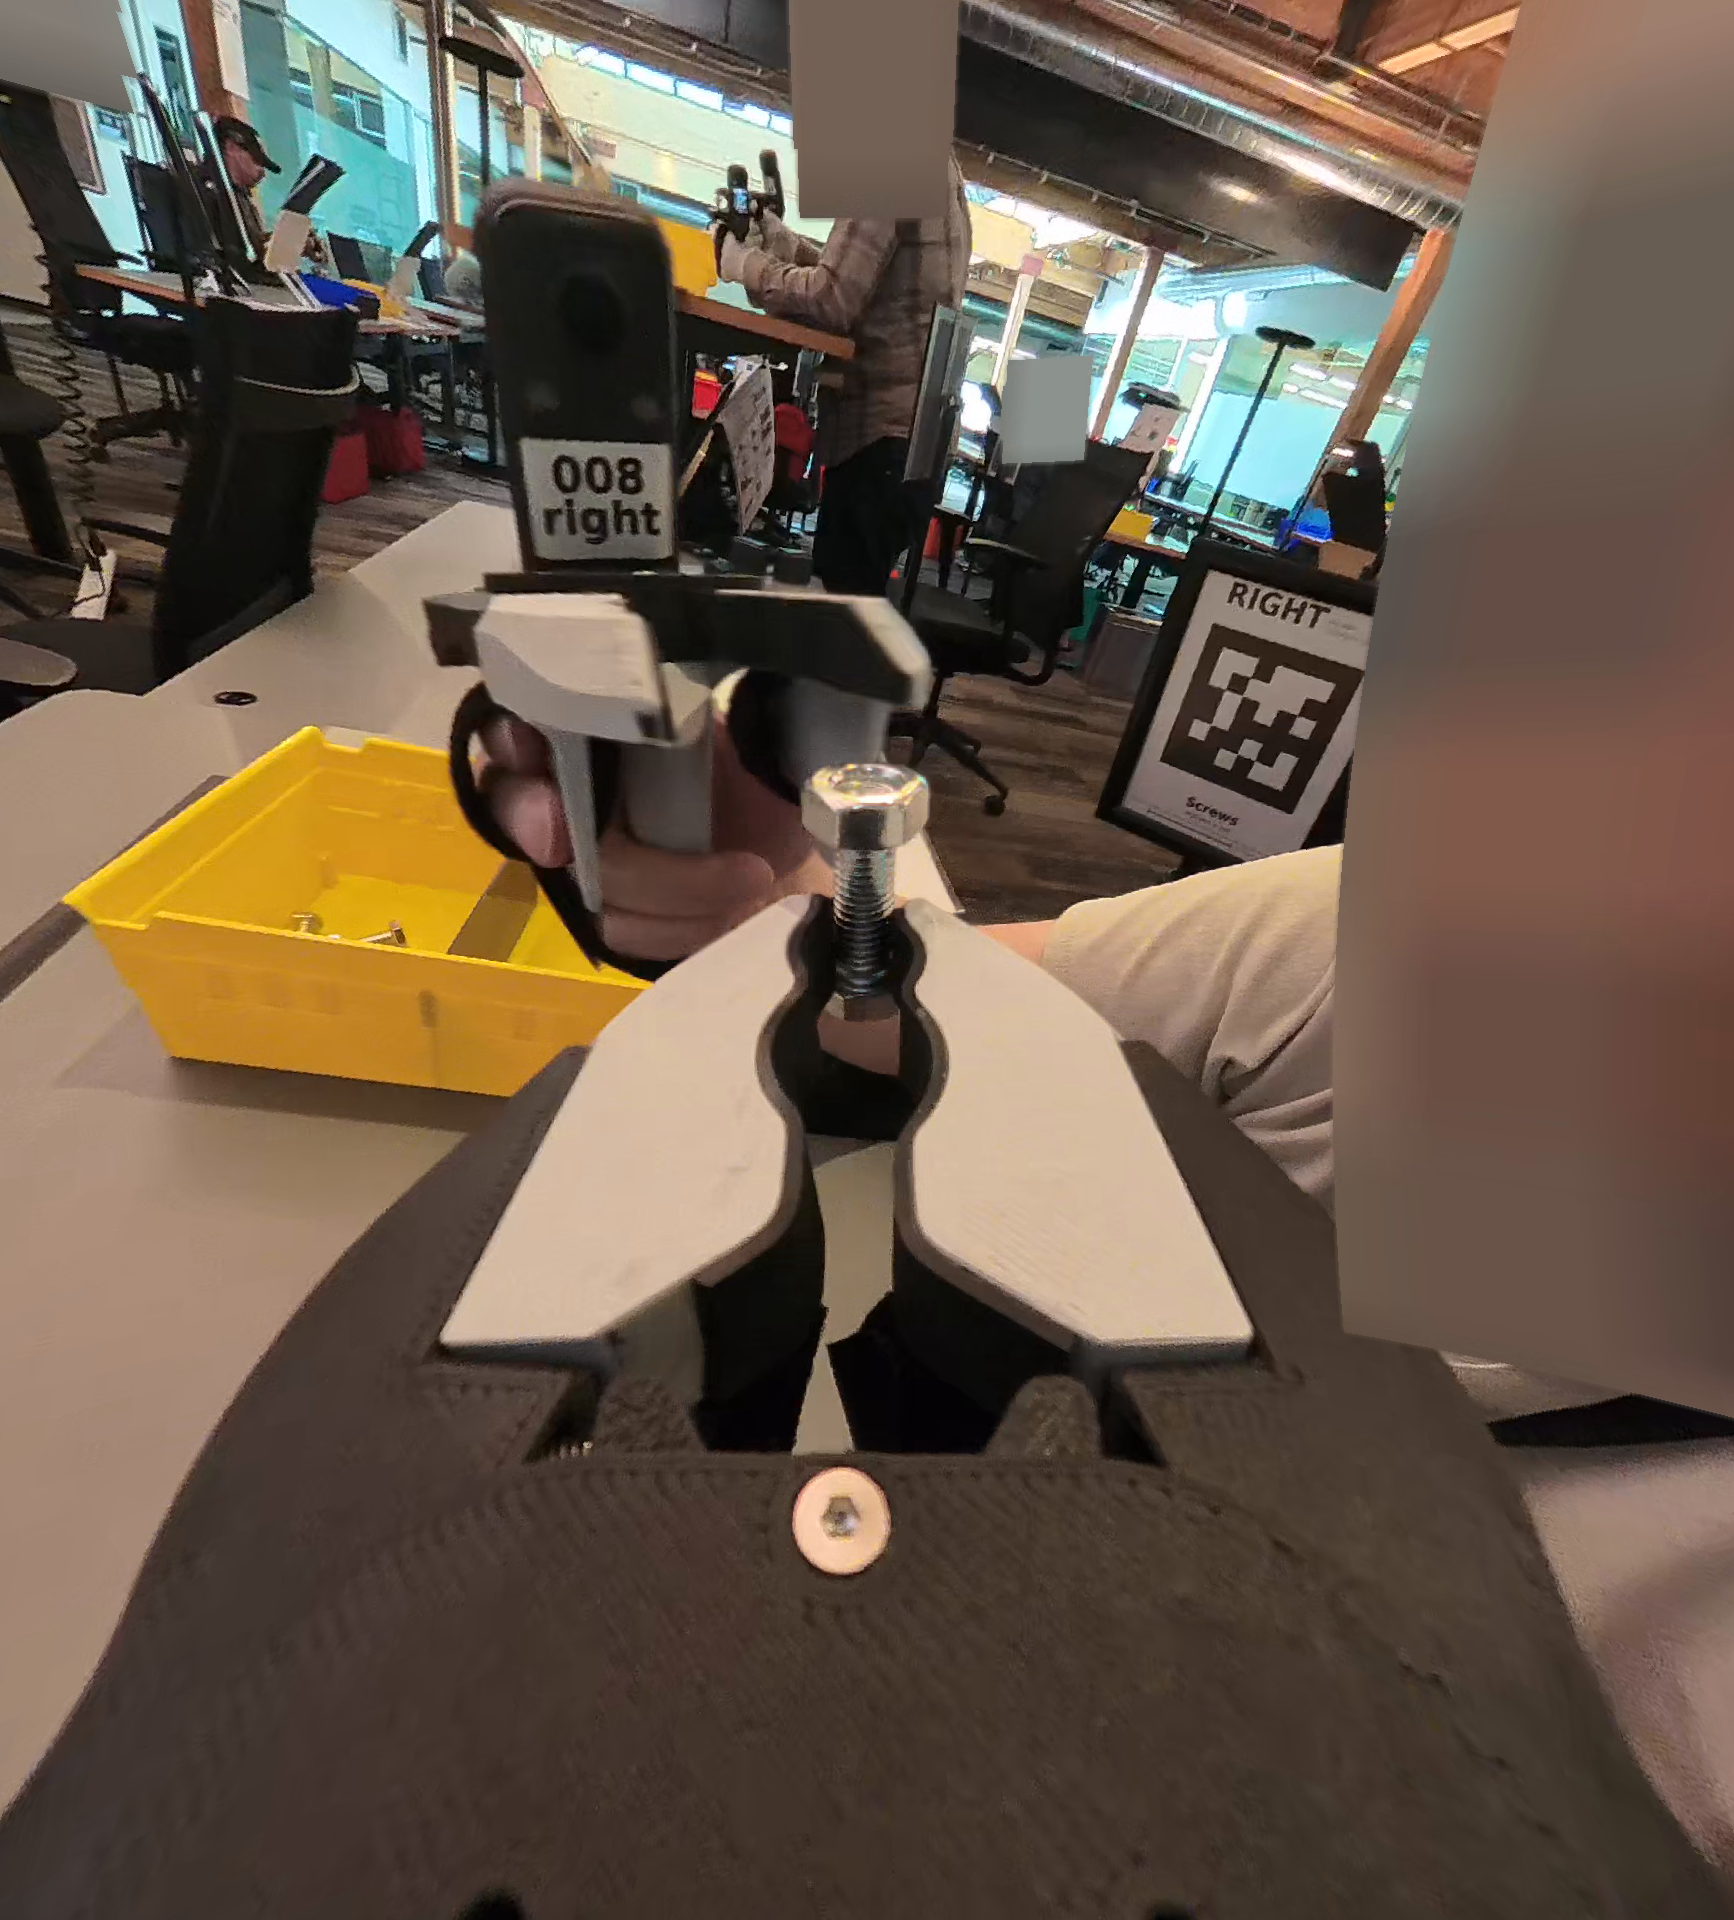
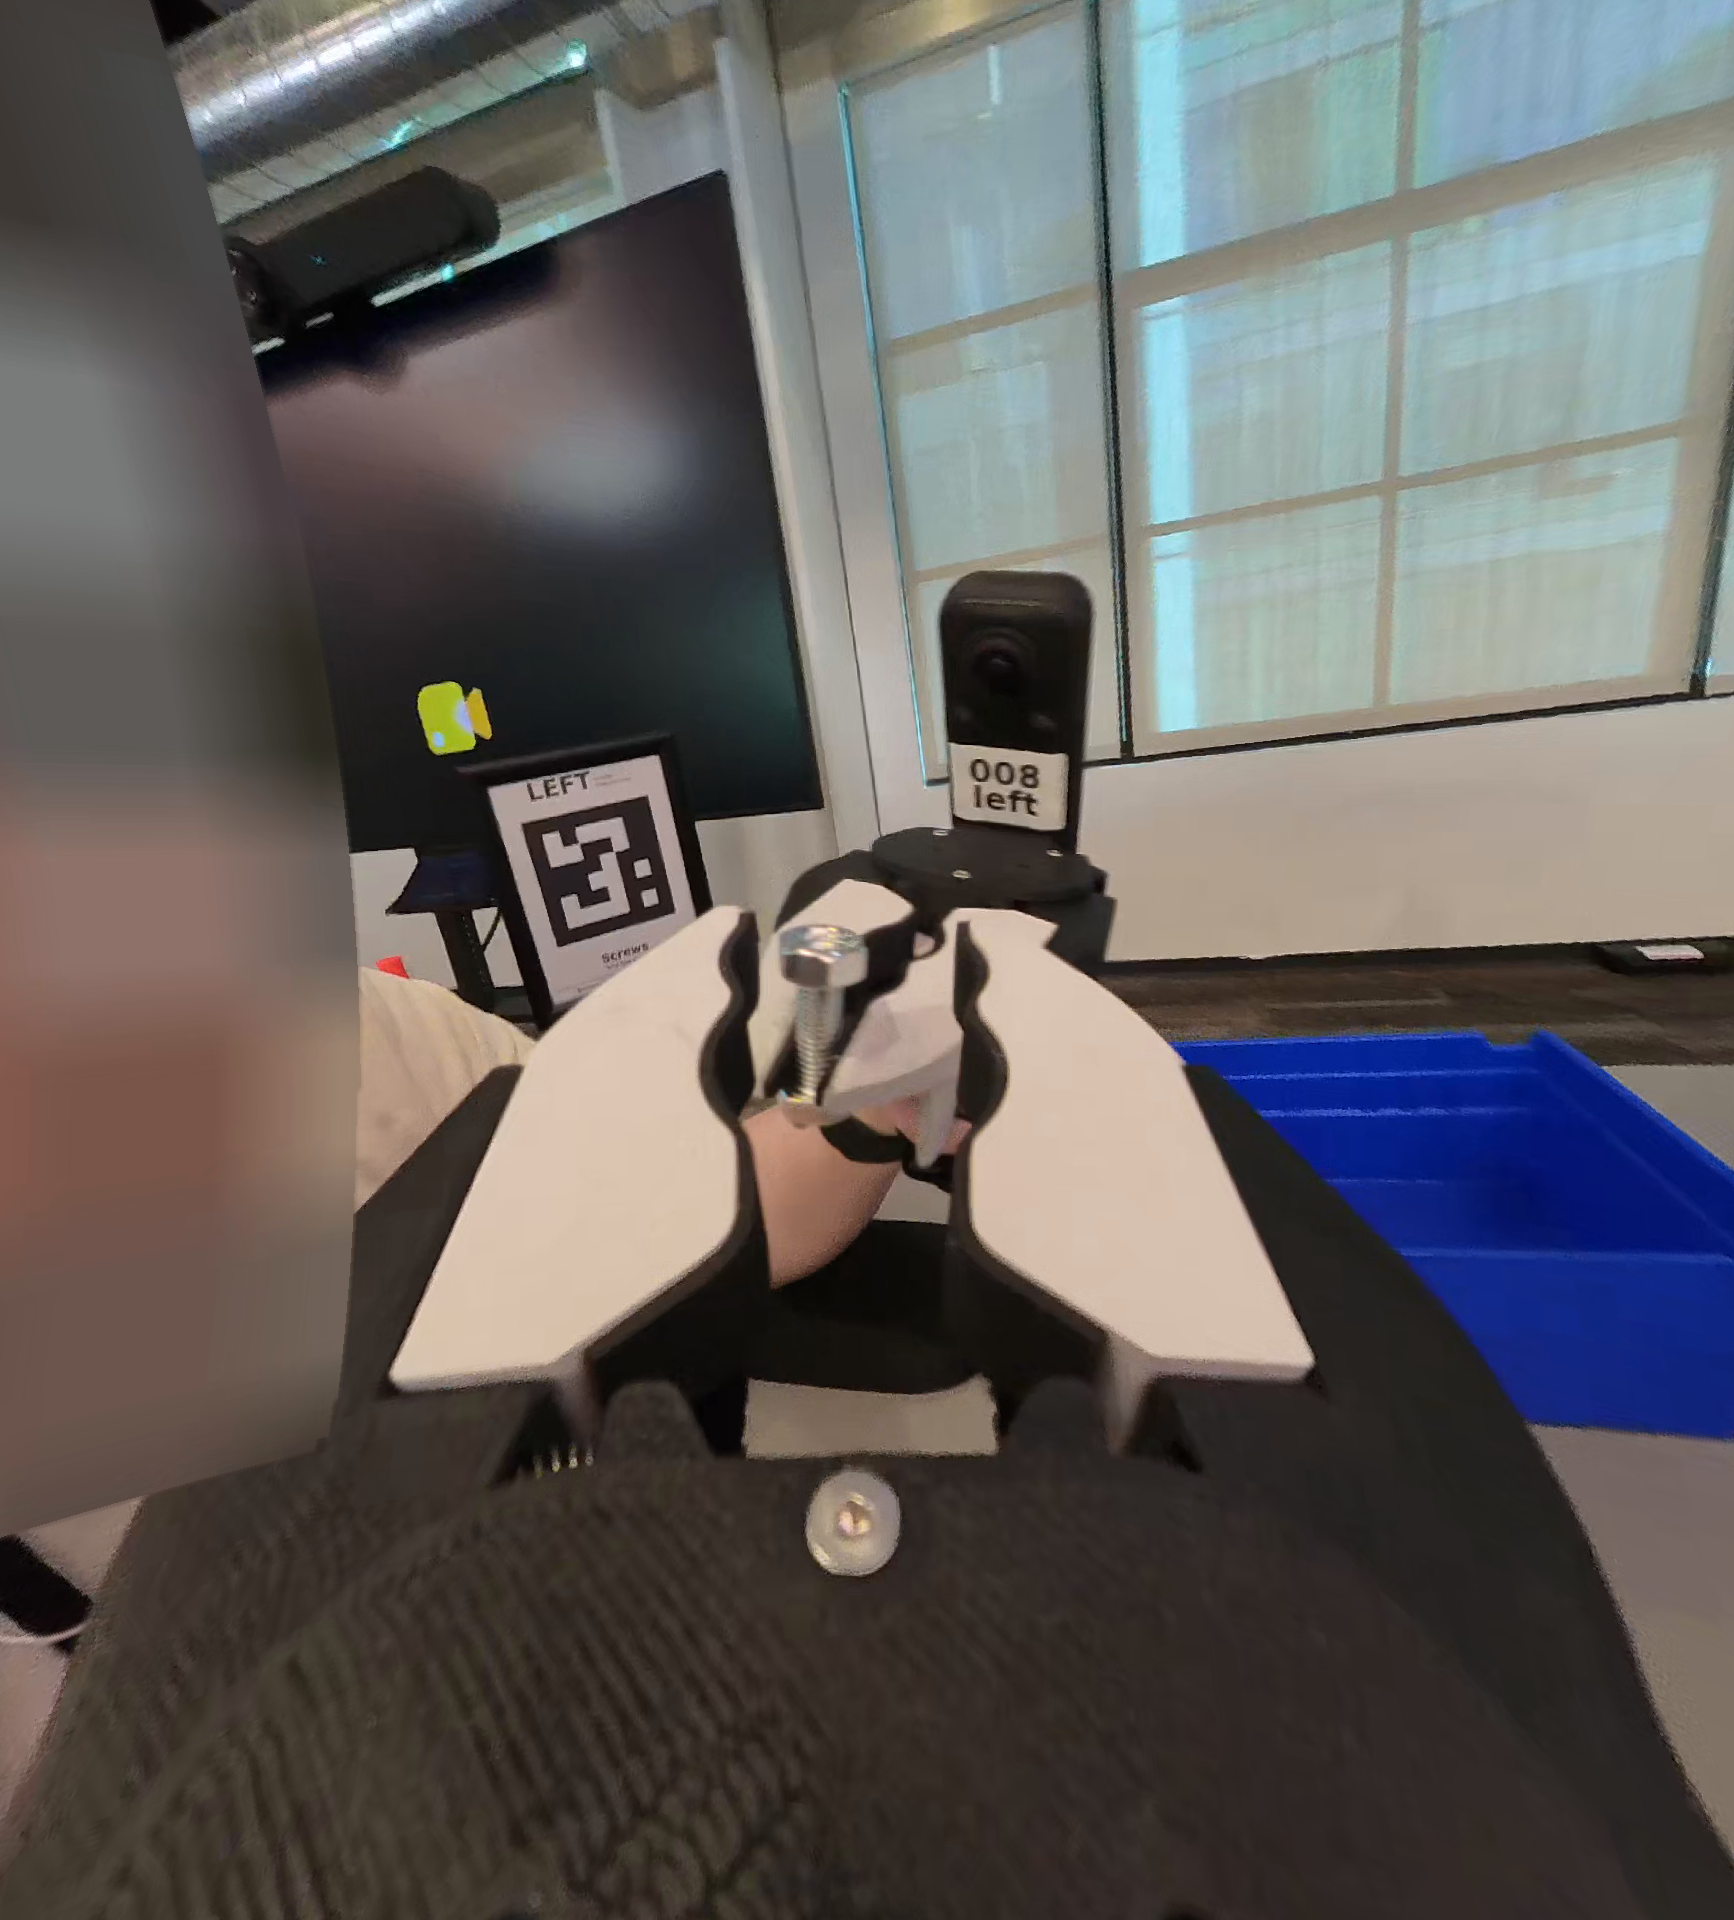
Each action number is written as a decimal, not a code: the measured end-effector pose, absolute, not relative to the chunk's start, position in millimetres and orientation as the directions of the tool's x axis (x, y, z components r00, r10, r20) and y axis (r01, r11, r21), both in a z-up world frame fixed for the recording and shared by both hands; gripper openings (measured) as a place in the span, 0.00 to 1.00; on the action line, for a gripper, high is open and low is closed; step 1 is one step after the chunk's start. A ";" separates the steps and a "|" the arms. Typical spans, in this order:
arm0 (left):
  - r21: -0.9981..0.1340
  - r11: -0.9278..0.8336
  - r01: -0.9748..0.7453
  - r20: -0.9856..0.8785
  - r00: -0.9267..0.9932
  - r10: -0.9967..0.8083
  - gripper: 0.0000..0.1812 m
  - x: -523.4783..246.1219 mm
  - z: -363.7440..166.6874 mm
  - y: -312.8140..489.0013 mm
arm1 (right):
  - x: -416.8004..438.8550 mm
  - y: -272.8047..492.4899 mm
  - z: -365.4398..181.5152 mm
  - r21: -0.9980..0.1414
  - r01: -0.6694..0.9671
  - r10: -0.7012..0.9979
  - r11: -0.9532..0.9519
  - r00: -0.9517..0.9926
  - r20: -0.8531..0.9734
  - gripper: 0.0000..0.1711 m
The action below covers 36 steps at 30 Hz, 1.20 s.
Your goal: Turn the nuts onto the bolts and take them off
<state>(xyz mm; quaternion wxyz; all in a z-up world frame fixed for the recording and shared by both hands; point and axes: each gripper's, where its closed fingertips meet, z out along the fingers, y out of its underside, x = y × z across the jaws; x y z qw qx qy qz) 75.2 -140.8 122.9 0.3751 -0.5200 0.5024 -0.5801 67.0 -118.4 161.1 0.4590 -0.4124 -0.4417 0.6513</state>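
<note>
My left gripper (image 1: 858,914) is shut on the threaded shank of a silver hex bolt (image 1: 863,821). It holds the bolt upright above the table, head on top. A nut (image 1: 861,1006) sits on the thread just below the fingertips. In the right wrist view the same bolt (image 2: 813,997) stands between the fingers of my right gripper (image 2: 847,925), which is open and apart from the bolt. The nut (image 2: 790,1110) shows at the bolt's lower end. The left gripper (image 2: 884,1049) shows behind it. The right gripper (image 1: 707,748) faces the left wrist camera, just behind the bolt.
A yellow bin (image 1: 250,997) holding a few loose bolts stands on the grey table (image 1: 115,1247) to the left. A blue bin (image 2: 1465,1174) stands to the right. Framed marker signs (image 1: 1258,717) (image 2: 598,873) stand at the table's far sides. The person's sleeve (image 1: 1206,987) is close by. The left gripper's tips are roughly 4 centimeters from the right gripper's.
</note>
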 end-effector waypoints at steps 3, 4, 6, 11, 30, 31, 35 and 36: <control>-0.970 -0.224 -0.092 0.238 -0.196 -0.951 0.05 77.9 121.2 -143.4 | 56.7 -125.0 152.3 -0.973 -0.181 0.969 -0.146 -0.225 -0.103 0.23; -0.970 -0.225 -0.094 0.240 -0.203 -0.949 0.05 78.4 121.0 -144.7 | 55.2 -122.9 149.6 -0.974 -0.173 0.971 -0.143 -0.217 -0.104 0.23; -0.969 -0.231 -0.093 0.245 -0.199 -0.949 0.05 78.8 121.0 -144.2 | 57.6 -117.6 148.7 -0.968 -0.181 0.964 -0.174 -0.231 -0.130 0.25; -0.970 -0.229 -0.076 0.240 -0.207 -0.948 0.05 75.6 125.0 -144.2 | 67.0 -96.3 148.0 -0.955 -0.213 0.968 -0.207 -0.185 -0.169 0.20; -0.982 0.118 -0.148 -0.156 0.280 -0.947 0.05 72.9 120.5 -94.1 | 50.6 -92.0 151.9 -0.961 -0.077 0.916 0.265 0.331 0.226 0.20; -0.982 0.116 -0.148 -0.153 0.275 -0.949 0.05 73.2 120.3 -94.9 | 50.7 -92.7 151.6 -0.962 -0.079 0.919 0.262 0.325 0.223 0.16; -0.983 0.106 -0.151 -0.139 0.227 -0.964 0.05 73.1 120.1 -100.8 | 48.3 -103.5 149.9 -0.963 -0.092 0.942 0.254 0.250 0.225 0.12; -0.983 0.103 -0.153 -0.133 0.205 -0.970 0.05 73.1 119.6 -103.5 | 48.3 -105.7 149.3 -0.964 -0.090 0.949 0.250 0.223 0.225 0.12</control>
